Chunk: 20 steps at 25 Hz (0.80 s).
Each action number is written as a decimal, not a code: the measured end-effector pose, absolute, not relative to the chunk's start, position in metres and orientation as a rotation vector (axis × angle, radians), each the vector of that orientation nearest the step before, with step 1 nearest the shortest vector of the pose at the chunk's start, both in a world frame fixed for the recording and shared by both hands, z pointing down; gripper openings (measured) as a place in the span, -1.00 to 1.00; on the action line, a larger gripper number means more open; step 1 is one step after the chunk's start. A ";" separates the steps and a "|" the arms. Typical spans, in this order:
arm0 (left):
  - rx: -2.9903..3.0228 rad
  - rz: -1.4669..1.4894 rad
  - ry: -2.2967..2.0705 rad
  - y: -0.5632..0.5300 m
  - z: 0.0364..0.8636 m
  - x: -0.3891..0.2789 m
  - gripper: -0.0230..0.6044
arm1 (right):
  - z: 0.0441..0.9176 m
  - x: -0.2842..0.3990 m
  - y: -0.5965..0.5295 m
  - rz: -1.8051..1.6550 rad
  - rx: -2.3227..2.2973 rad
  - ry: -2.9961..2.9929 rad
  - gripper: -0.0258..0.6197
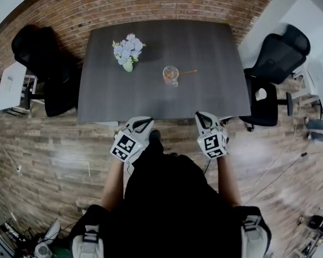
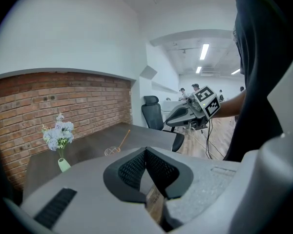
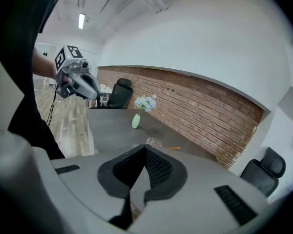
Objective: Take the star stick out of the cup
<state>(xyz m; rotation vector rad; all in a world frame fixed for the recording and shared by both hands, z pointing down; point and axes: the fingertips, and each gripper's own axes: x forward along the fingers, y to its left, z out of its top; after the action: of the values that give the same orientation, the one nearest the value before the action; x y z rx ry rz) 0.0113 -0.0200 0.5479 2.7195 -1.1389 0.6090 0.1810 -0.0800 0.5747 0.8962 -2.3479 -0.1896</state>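
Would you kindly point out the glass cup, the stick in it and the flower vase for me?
glass cup point(image 1: 170, 74), head view, its clear wall.
stick point(image 1: 187, 72), head view, the orange shaft beyond the cup's rim.
flower vase point(image 1: 128, 66), head view, the pale green body.

The cup is a small clear glass, standing upright on the dark grey table, roughly at the middle of the tabletop and slightly towards its far edge. The star stick is thin and orange. Its lower end sits inside the cup, and the rest leans over the rim and slants out to the cup's right in the head view, with its free end hanging above the table. An orange patch shows low inside the glass, but its shape is too small to make out. The left gripper view shows the cup with the stick rising at a slant from it. The right gripper view shows the cup with the stick pointing out low to one side.
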 end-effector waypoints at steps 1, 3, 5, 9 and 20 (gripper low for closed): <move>2.730 0.607 -1.132 -0.030 0.546 0.007 -0.92 | 0.574 0.179 -0.088 -0.190 0.907 -2.335 -0.92; 2.751 0.600 -1.108 -0.048 0.543 0.002 -0.92 | 0.572 0.172 -0.103 -0.207 0.922 -2.321 -0.92; 2.771 0.598 -1.072 -0.063 0.543 -0.001 -0.92 | 0.570 0.165 -0.114 -0.206 0.942 -2.318 -0.92; 2.805 0.593 -1.007 -0.090 0.546 -0.007 -0.92 | 0.571 0.148 -0.131 -0.225 0.963 -2.307 -0.92; 2.880 0.578 -0.847 -0.143 0.557 -0.026 -0.92 | 0.576 0.138 -0.165 -0.184 1.087 -2.205 -0.92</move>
<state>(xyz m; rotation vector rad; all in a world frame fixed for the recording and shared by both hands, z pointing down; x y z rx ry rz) -0.0255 -0.1435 0.5567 2.8795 -0.8469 0.5783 0.1377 -0.1649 0.5759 1.0869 -2.2050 -0.1836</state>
